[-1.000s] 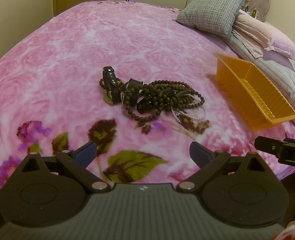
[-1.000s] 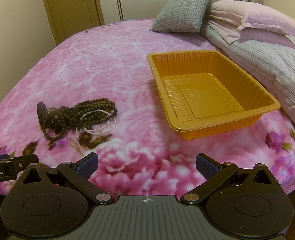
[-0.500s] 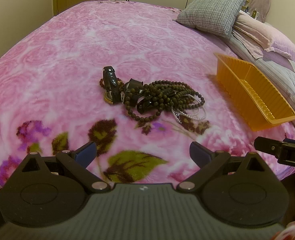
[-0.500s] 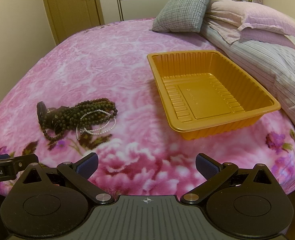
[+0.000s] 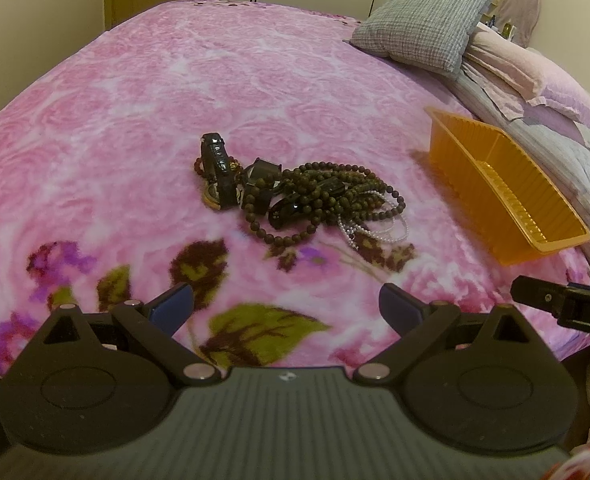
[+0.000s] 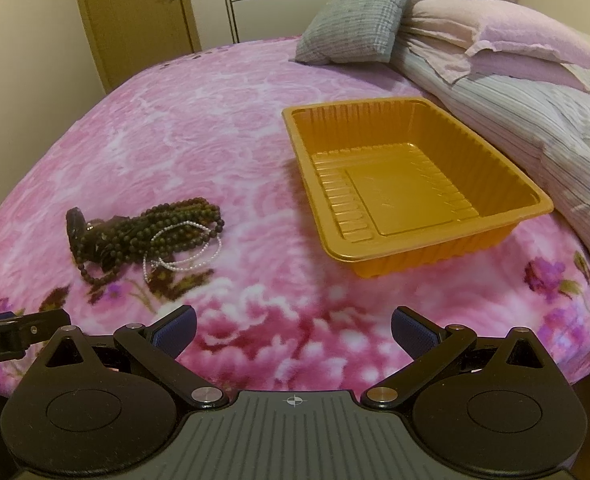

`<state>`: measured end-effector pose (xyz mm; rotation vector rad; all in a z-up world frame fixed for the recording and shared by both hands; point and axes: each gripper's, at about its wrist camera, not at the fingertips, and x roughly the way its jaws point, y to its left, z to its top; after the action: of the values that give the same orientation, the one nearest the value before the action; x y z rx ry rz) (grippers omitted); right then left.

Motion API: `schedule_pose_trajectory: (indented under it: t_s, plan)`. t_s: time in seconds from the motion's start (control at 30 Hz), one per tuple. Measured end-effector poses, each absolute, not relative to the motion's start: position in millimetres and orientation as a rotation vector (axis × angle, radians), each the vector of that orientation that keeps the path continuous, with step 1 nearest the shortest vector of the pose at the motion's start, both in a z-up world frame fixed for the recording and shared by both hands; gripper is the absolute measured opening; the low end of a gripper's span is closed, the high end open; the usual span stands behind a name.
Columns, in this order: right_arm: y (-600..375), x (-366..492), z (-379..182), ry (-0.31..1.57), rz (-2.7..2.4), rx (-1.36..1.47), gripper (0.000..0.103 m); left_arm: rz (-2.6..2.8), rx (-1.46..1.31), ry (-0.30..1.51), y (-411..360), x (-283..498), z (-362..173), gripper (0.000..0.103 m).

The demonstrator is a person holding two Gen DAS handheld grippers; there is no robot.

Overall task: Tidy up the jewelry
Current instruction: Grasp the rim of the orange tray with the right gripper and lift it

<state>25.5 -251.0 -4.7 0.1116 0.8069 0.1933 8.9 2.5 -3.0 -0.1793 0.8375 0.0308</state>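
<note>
A tangled pile of jewelry [image 5: 295, 196] lies on the pink floral bedspread: dark brown bead strands, a white pearl strand [image 5: 375, 228], a black watch [image 5: 217, 170] and black bangles. The pile also shows in the right wrist view [image 6: 147, 236]. An empty orange plastic tray [image 6: 507, 184] sits to its right, seen side-on in the left wrist view [image 5: 499, 184]. My left gripper [image 5: 287, 306] is open and empty, short of the pile. My right gripper [image 6: 295, 328] is open and empty, short of the tray.
A grey checked pillow [image 5: 423, 24] and pink pillows [image 6: 507, 36] lie at the head of the bed, with striped bedding [image 6: 535, 120] right of the tray. A wooden door [image 6: 135, 16] and a wardrobe stand behind. The bed's near edge is below both grippers.
The right wrist view has shifted slightly, with the tray and pile now sitting a little higher in frame. The left view is almost unchanged. Both grippers stay open.
</note>
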Motion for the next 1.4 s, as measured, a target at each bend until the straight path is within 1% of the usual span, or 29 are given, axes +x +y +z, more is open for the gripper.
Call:
schedule_pose_trajectory:
  t_s: [0.17,0.33,0.47,0.7,0.73,0.77,0.8,0.83,0.9,0.97,1.03,1.2,1.27,1.4]
  plan:
    - [-259.8,24.9,-2.0,0.793,0.172,0.134,0.103,0.014,-0.215,0.824,4.5,13.1,-0.1,0.098]
    - [-278.5,22.4,0.9,0.752,0.124,0.194,0.103,-0.040,-0.315,0.789,9.4,19.9,3.9,0.098]
    - [-308.9,21.0,6.0,0.687,0.060,0.255,0.103,-0.073,-0.379,0.778,10.8,28.1,4.7,0.098]
    - [-374.5,33.3,12.4,0.554,-0.080,0.357,0.102,-0.072,-0.355,0.777,3.0,41.0,3.9,0.099]
    - [-384.2,37.3,12.2,0.540,-0.090,0.367,0.100,-0.068,-0.348,0.781,2.3,43.0,2.2,0.099]
    - [-393.7,41.4,12.0,0.525,-0.102,0.380,0.095,-0.064,-0.344,0.784,1.7,44.4,0.8,0.099]
    - [-403.3,46.7,9.9,0.510,-0.110,0.394,0.085,-0.063,-0.342,0.787,1.3,45.9,-0.7,0.098]
    - [-409.8,51.9,7.2,0.502,-0.114,0.403,0.081,-0.063,-0.343,0.789,1.6,47.4,-1.7,0.098]
    - [-422.1,61.7,-0.9,0.497,-0.121,0.432,0.079,-0.063,-0.347,0.791,2.7,50.1,-4.6,0.098]
    - [-435.1,71.6,-11.0,0.487,-0.120,0.472,0.075,-0.064,-0.361,0.782,4.5,52.7,-6.5,0.098]
    - [-444.4,78.4,-20.8,0.486,-0.123,0.500,0.067,-0.065,-0.373,0.772,6.0,55.8,-8.2,0.098]
    - [-458.4,95.7,-38.9,0.486,-0.093,0.561,0.055,-0.040,-0.331,0.783,2.5,64.5,-14.9,0.098]
    - [-461.7,101.9,-45.1,0.489,-0.086,0.588,0.053,-0.038,-0.335,0.797,1.9,67.6,-18.9,0.098]
    - [-464.8,112.4,-54.9,0.496,-0.067,0.631,0.042,-0.041,-0.321,0.813,-1.3,70.7,-23.7,0.098]
